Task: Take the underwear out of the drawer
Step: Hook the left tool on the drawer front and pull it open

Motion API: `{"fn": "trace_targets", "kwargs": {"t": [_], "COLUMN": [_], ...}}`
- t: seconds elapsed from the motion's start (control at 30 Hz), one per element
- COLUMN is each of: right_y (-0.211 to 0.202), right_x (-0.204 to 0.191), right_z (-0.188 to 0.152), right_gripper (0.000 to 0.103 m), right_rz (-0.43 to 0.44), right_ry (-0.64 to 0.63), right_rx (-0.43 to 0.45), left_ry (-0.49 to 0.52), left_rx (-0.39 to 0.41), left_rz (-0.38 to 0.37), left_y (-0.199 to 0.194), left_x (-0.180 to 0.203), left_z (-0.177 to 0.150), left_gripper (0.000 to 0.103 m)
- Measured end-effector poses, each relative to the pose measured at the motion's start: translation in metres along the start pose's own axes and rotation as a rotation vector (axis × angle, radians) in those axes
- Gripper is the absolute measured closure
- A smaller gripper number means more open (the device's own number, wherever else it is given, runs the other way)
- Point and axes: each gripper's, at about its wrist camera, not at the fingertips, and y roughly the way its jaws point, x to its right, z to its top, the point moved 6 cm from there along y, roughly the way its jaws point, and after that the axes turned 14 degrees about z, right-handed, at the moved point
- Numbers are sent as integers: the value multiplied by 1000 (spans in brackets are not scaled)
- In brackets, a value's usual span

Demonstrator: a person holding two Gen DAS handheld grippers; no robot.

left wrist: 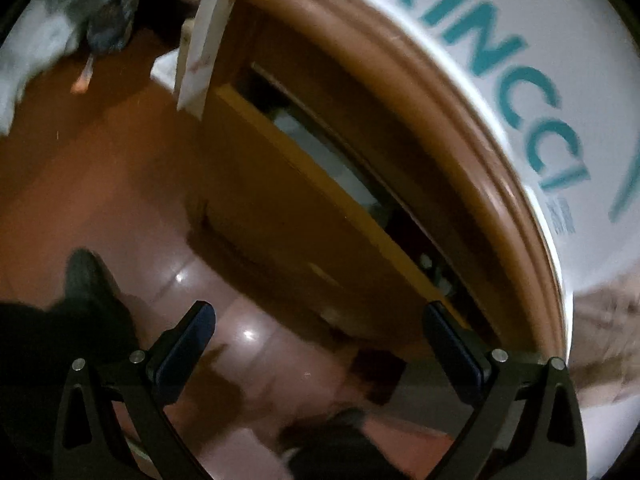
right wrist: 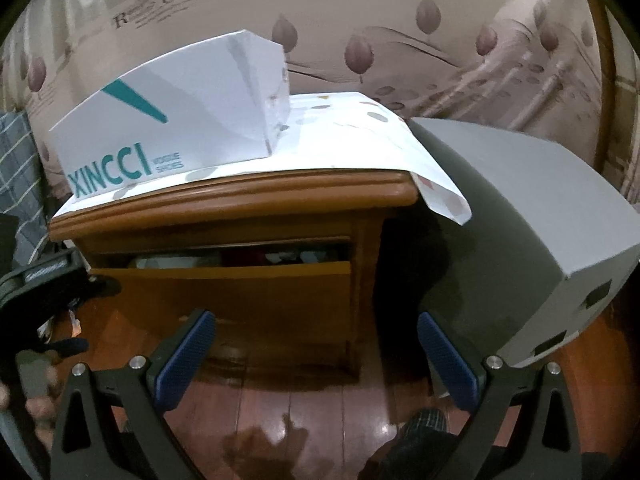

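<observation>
A wooden nightstand [right wrist: 240,204] stands against the wall, its drawer [right wrist: 224,284] pulled partly out. In the gap above the drawer front I see crumpled clothes [right wrist: 280,257], light and dark; no single piece can be told apart. My right gripper [right wrist: 316,356] is open and empty, low in front of the drawer. The left wrist view is tilted and blurred: the drawer [left wrist: 304,208] runs diagonally, with pale cloth [left wrist: 320,152] inside. My left gripper [left wrist: 320,352] is open and empty, its right finger close to the drawer front's lower corner. The left gripper's body [right wrist: 44,280] shows at the left of the right wrist view.
A white XINCCI shoe box [right wrist: 168,128] sits on a white sheet [right wrist: 352,136] covering the nightstand top. A grey boxy appliance [right wrist: 532,232] stands close on the right. Glossy wooden floor [right wrist: 296,400] lies below. A foot [left wrist: 88,280] stands on the floor at left. A hand [right wrist: 24,396] holds the left gripper.
</observation>
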Motion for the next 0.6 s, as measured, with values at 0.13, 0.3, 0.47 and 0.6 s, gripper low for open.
{"fn": "trace_targets", "kwargs": {"t": [0.13, 0.3, 0.47, 0.6], "right_y": [-2, -4, -3, -1], "right_x": [6, 6, 3, 2], "right_z": [-1, 2, 2, 0], "right_gripper": [0, 0, 0, 0], "right_rz": [-5, 16, 40, 56], "right_ry": [10, 19, 29, 40], "right_rx": [-5, -1, -8, -25], "left_ry": [-105, -182, -204, -273], "left_rx": [-70, -118, -98, -80], "left_rz": [13, -8, -41, -127], "left_y": [25, 43, 42, 44], "left_x": [-4, -9, -22, -30], "left_z": [2, 4, -4, -8], "left_gripper": [1, 0, 1, 0]}}
